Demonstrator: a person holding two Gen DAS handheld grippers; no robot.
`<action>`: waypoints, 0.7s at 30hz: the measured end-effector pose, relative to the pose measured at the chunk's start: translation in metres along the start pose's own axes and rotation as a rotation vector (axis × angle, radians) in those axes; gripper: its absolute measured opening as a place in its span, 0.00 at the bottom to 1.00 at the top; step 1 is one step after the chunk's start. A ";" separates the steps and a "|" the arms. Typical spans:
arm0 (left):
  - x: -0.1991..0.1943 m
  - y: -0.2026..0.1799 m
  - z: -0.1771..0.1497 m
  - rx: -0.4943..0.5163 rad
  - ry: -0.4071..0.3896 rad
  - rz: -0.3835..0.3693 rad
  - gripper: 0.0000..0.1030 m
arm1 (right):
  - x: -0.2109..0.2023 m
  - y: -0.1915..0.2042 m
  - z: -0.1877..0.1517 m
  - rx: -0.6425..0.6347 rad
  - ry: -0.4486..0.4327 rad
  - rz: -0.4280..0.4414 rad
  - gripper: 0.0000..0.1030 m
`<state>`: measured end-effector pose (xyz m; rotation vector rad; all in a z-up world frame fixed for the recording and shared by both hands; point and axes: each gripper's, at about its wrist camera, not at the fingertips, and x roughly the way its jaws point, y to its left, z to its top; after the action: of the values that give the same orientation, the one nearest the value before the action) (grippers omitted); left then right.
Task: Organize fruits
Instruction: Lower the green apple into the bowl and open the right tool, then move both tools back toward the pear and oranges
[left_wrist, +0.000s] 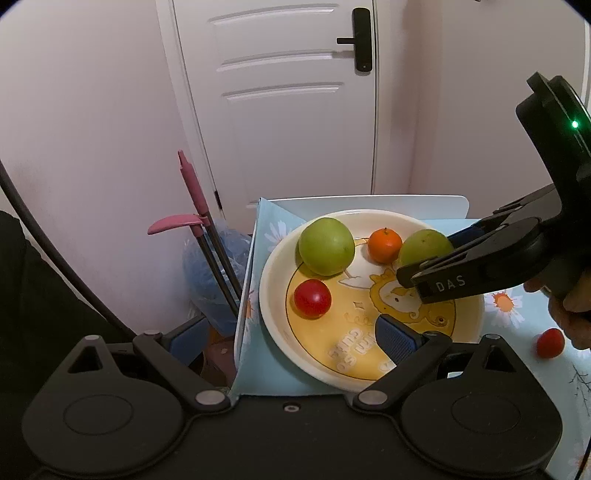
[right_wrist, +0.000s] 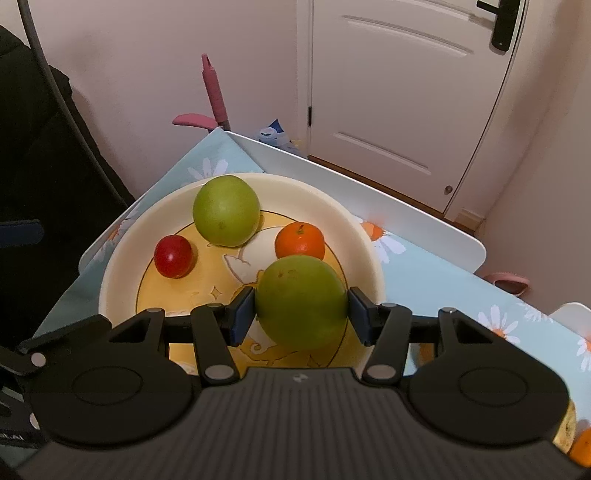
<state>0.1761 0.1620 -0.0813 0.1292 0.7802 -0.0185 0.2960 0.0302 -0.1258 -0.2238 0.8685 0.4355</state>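
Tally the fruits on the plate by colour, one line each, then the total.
Green: 2, one free, one between the right gripper fingers
Red: 1
Orange: 1
Total: 4 on the plate

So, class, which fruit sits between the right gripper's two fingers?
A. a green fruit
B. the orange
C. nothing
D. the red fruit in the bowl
A: in the right wrist view the right gripper has a blue pad on each side of a green fruit over the bowl.
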 end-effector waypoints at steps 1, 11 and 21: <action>0.000 0.000 0.000 0.002 0.001 0.000 0.96 | -0.005 0.001 0.000 -0.003 -0.029 -0.008 0.81; -0.007 -0.010 -0.003 0.046 0.008 -0.010 0.96 | -0.040 -0.011 -0.006 0.096 -0.086 -0.054 1.00; -0.028 -0.021 0.007 0.072 -0.012 -0.048 0.96 | -0.090 -0.017 -0.018 0.158 -0.115 -0.090 1.00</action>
<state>0.1597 0.1399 -0.0588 0.1782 0.7709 -0.0930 0.2405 -0.0160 -0.0666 -0.0904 0.7730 0.2914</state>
